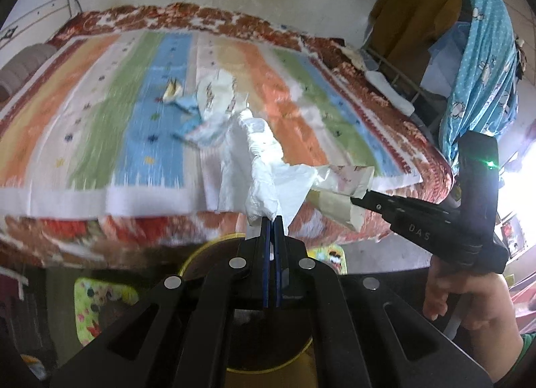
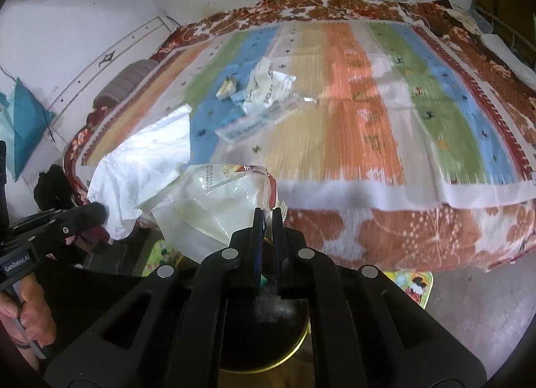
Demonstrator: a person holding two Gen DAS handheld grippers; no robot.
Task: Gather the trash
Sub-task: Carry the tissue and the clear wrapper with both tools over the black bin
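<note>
Both grippers sit over the bin (image 2: 268, 327): left gripper (image 1: 272, 218) pinches a tissue (image 1: 264, 167), right gripper (image 2: 267, 212) clamps a wrapper (image 2: 214, 210) (bed edge (image 2: 385, 237) just beyond); more trash (image 2: 264, 86) lies far.

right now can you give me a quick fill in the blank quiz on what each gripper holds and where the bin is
1. The left gripper is shut on a white ____.
2. The right gripper is shut on a clear plastic ____.
3. Both grippers hang over a round bin with a ____ rim.
4. More trash lies on the striped ____.

Missing words: tissue; wrapper; yellow; mat
</note>
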